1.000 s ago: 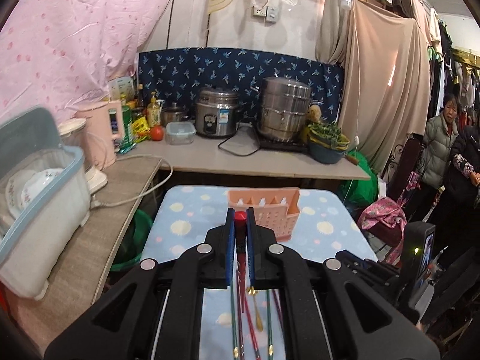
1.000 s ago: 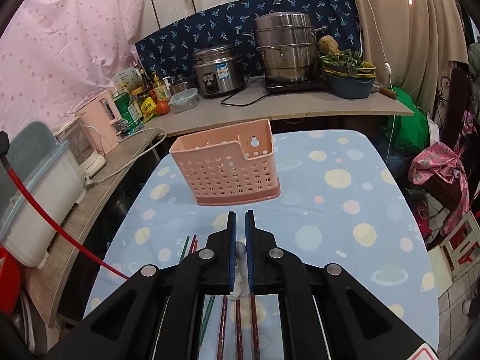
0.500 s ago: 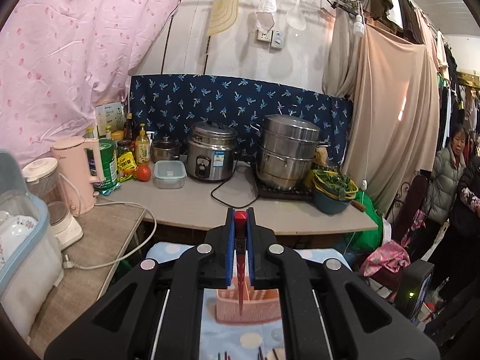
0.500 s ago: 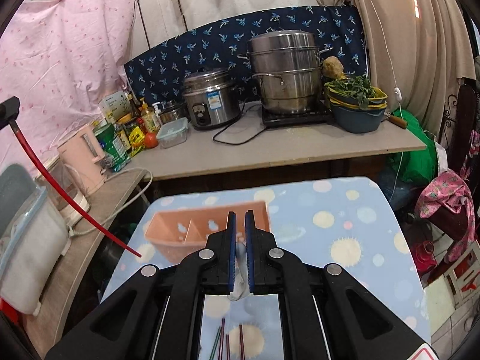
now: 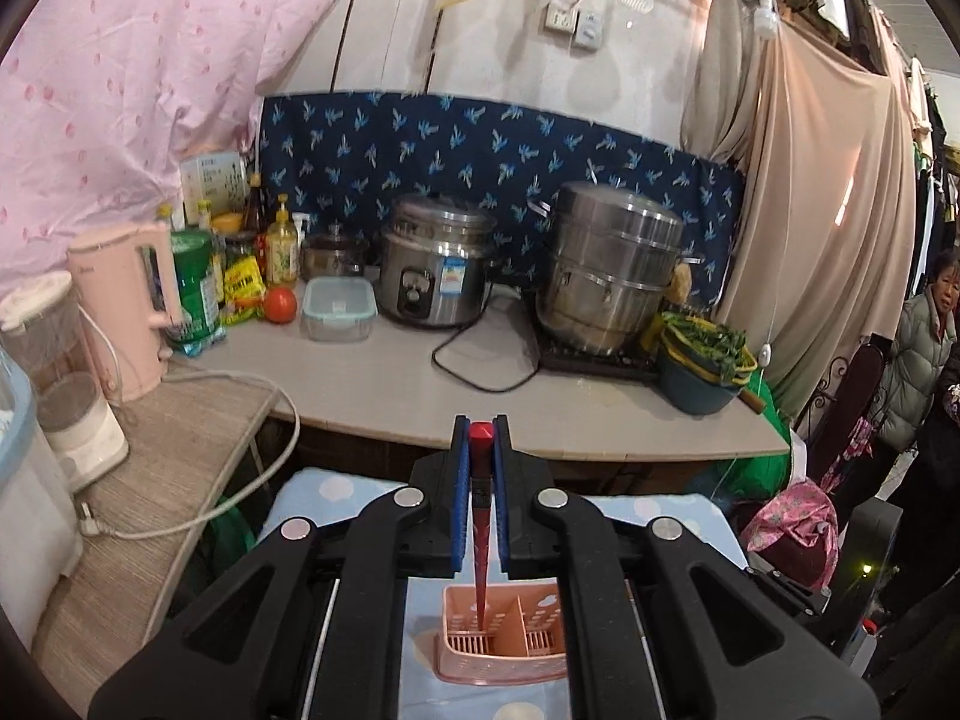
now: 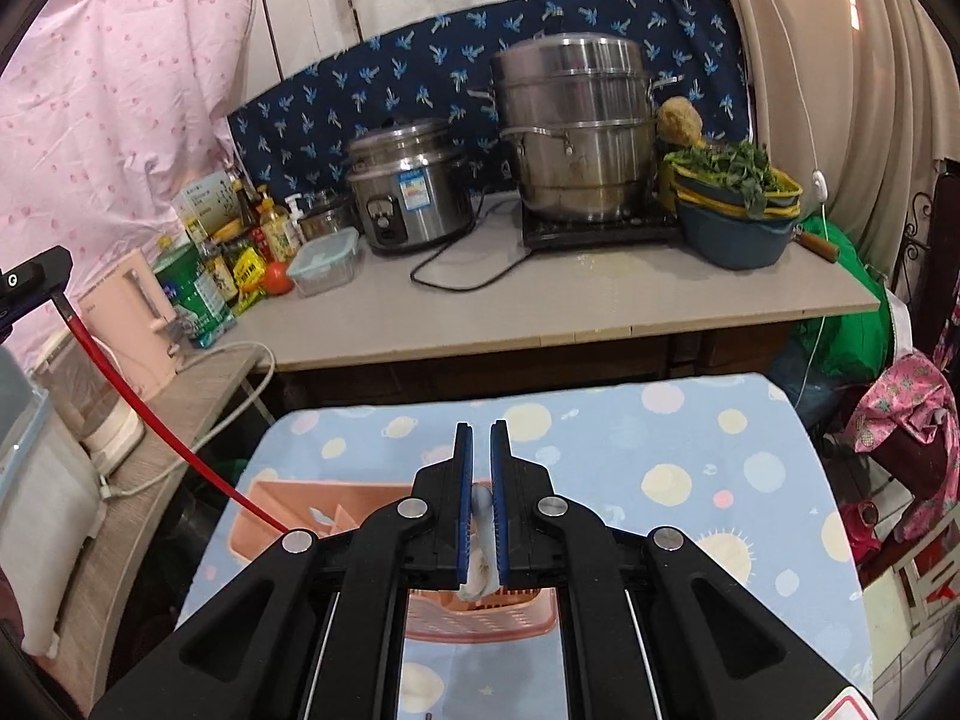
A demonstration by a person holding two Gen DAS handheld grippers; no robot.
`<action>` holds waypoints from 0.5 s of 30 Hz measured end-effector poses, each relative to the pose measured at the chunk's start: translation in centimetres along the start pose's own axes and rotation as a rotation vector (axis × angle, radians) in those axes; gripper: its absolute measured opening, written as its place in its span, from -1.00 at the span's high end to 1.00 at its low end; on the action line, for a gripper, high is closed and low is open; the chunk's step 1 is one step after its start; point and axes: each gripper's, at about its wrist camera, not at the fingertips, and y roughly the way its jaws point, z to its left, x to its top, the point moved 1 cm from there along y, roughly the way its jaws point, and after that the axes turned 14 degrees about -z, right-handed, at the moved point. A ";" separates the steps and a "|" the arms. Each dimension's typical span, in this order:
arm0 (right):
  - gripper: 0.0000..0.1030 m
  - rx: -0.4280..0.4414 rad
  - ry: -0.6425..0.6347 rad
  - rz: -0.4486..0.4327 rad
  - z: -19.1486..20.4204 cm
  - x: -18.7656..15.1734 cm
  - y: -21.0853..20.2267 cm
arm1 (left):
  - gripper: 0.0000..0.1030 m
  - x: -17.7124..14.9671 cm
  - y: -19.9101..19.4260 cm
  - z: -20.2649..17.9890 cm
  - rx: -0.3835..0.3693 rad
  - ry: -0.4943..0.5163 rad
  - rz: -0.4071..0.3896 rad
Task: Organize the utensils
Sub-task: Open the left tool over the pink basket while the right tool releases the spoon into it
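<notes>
My left gripper (image 5: 480,423) is shut on a red chopstick (image 5: 480,516) that hangs down with its tip inside the left compartment of the pink utensil basket (image 5: 528,630). In the right wrist view the same chopstick (image 6: 162,426) slants from the left gripper body (image 6: 33,279) down into the basket (image 6: 288,510). My right gripper (image 6: 480,429) is shut on a white spoon (image 6: 480,564) and holds it above the basket's near side.
The basket stands on a table with a blue dotted cloth (image 6: 690,468). Behind it is a counter (image 6: 600,300) with a rice cooker (image 6: 408,192), a steamer pot (image 6: 576,126), a bowl of greens (image 6: 732,204) and bottles. A person (image 5: 924,342) stands at right.
Both grippers rose and moved forward over the basket. The red chopstick turned from lying along the table to hanging upright, and its tip has gone down into the basket.
</notes>
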 end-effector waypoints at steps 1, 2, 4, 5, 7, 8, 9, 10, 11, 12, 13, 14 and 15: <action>0.87 0.000 0.002 0.008 -0.1 -0.2 0.3 | 0.87 -0.5 0.4 0.1 0.001 -0.003 0.016; 0.87 -0.006 0.000 0.007 -0.1 -0.4 0.4 | 0.86 -0.9 0.7 0.2 0.005 -0.004 0.026; 0.78 -0.017 -0.004 -0.001 -0.1 -0.6 0.3 | 0.86 -1.5 0.9 0.2 0.016 0.004 0.027; 0.77 -0.018 -0.002 -0.002 -0.2 -0.8 0.2 | 0.85 -1.8 1.0 0.2 0.022 0.011 0.026; 0.67 -0.019 0.001 -0.008 -0.3 -0.9 -0.1 | 0.78 -2.0 0.9 0.0 0.028 0.017 0.032; 0.66 -0.020 -0.001 -0.012 -0.3 -0.9 -0.4 | 0.68 -2.1 0.8 0.0 0.029 0.017 0.035; 0.64 -0.019 -0.002 -0.014 -0.4 -0.9 -0.7 | 0.62 -2.1 0.8 0.1 0.031 0.016 0.036; 0.63 -0.017 -0.004 -0.017 -0.3 -0.9 -1.1 | 0.60 -2.2 0.5 0.1 0.031 0.017 0.036; 0.62 -0.017 -0.005 -0.019 -0.3 -0.9 -1.5 | 0.57 -2.3 0.2 0.1 0.033 0.019 0.037; 0.61 -0.015 -0.006 -0.020 -0.3 -1.1 -2.0 | 0.55 -2.4 -0.1 0.2 0.033 0.019 0.038; 0.60 -0.013 -0.007 -0.018 -0.3 -1.3 -2.5 | 0.53 -2.6 -0.4 0.3 0.033 0.020 0.041; 0.60 -0.011 -0.006 -0.015 -0.3 -1.4 -3.0 | 0.51 -2.8 -1.0 0.4 0.033 0.019 0.043; 0.60 -0.007 0.000 -0.012 -0.4 -1.8 -3.7 | 0.49 -3.0 -1.5 0.5 0.035 0.022 0.045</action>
